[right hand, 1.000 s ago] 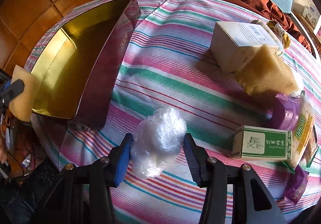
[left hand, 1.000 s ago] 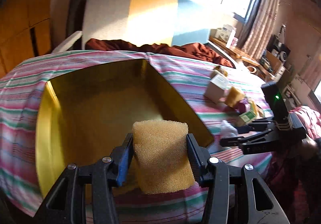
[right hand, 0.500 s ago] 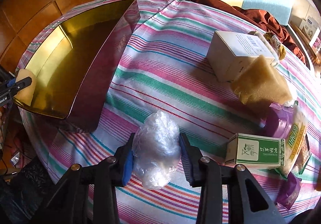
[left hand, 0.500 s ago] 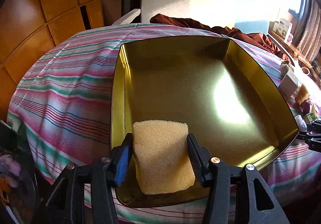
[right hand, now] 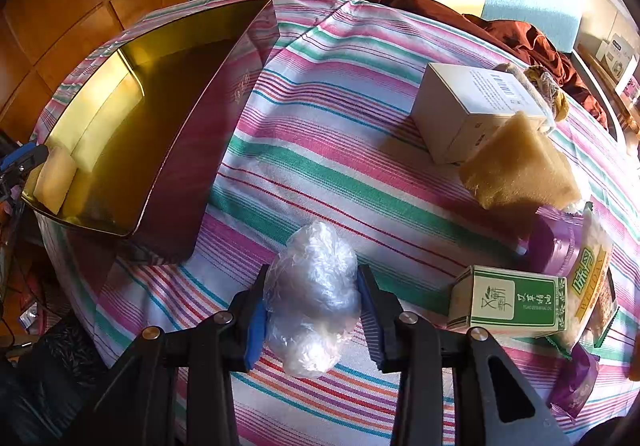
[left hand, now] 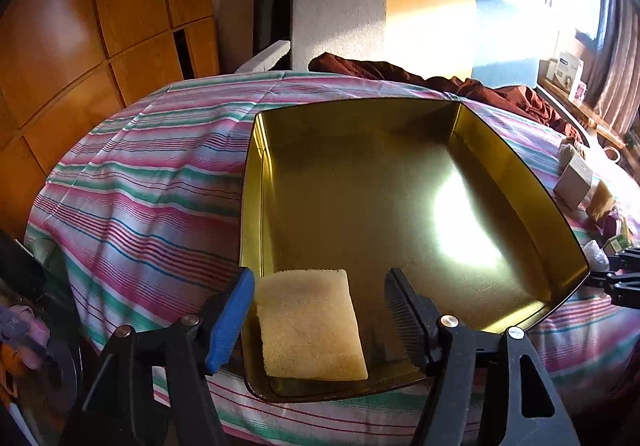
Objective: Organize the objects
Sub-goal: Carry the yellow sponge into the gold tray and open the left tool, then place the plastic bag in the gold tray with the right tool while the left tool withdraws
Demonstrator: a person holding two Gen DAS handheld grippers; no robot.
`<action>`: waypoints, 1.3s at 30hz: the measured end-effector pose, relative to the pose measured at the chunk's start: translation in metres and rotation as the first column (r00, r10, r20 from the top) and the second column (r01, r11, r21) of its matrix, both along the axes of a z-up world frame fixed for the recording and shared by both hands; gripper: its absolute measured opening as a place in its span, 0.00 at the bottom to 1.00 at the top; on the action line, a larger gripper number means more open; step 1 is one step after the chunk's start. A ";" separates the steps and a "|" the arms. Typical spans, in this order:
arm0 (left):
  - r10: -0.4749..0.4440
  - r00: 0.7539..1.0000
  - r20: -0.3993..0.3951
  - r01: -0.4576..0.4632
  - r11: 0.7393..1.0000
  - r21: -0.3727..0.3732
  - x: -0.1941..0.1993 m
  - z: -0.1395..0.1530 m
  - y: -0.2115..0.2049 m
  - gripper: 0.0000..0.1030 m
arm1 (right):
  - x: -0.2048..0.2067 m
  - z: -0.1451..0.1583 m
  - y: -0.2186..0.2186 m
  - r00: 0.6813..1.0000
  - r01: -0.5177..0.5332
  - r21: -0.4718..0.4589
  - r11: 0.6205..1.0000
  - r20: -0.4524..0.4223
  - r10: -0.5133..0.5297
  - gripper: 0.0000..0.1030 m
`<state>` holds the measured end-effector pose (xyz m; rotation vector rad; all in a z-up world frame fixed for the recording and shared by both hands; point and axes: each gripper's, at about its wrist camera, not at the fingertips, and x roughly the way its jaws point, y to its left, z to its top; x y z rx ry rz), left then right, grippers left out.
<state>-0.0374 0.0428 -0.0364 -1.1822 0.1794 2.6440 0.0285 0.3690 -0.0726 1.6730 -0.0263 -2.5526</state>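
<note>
Your left gripper [left hand: 320,310] now has its fingers spread apart; half a second ago they pinched the yellow sponge [left hand: 310,326], which now lies loose in the near left corner of the gold tin tray [left hand: 400,182], closer to the blue-padded left finger and clear of the right one. Your right gripper [right hand: 314,312] is pressed onto the crumpled clear plastic bag [right hand: 312,298], just above the striped tablecloth [right hand: 340,134], much as it was before. Right of the bag stands a green-and-white carton [right hand: 508,300], and further out a second sponge [right hand: 516,166] leans against a white box [right hand: 472,106]. A purple item [right hand: 556,242] and a yellow-labelled packet [right hand: 588,278] crowd the right edge; the packet is partly cut off and the purple thing is hard to identify. The tray's dark red outer wall [right hand: 192,150] stands left of the bag, between it and the tray floor. From the left wrist view your right gripper shows only as black tips past the tray's right corner.
</note>
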 end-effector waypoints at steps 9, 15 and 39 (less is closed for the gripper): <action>0.026 0.999 -0.039 -0.024 0.999 0.046 0.004 0.014 -0.006 0.73 | 0.000 0.000 0.000 1.000 0.000 0.010 1.000 -0.002 0.000 0.39; 0.034 0.999 -0.024 -0.032 0.998 0.061 0.006 0.010 -0.010 0.73 | 0.001 0.001 0.000 1.000 0.001 0.017 1.000 -0.005 -0.001 0.39; 0.195 0.981 -0.009 -0.192 0.972 0.135 0.000 0.008 -0.079 0.78 | -0.066 0.036 -0.178 0.950 -0.299 -0.147 0.943 -0.134 0.280 0.43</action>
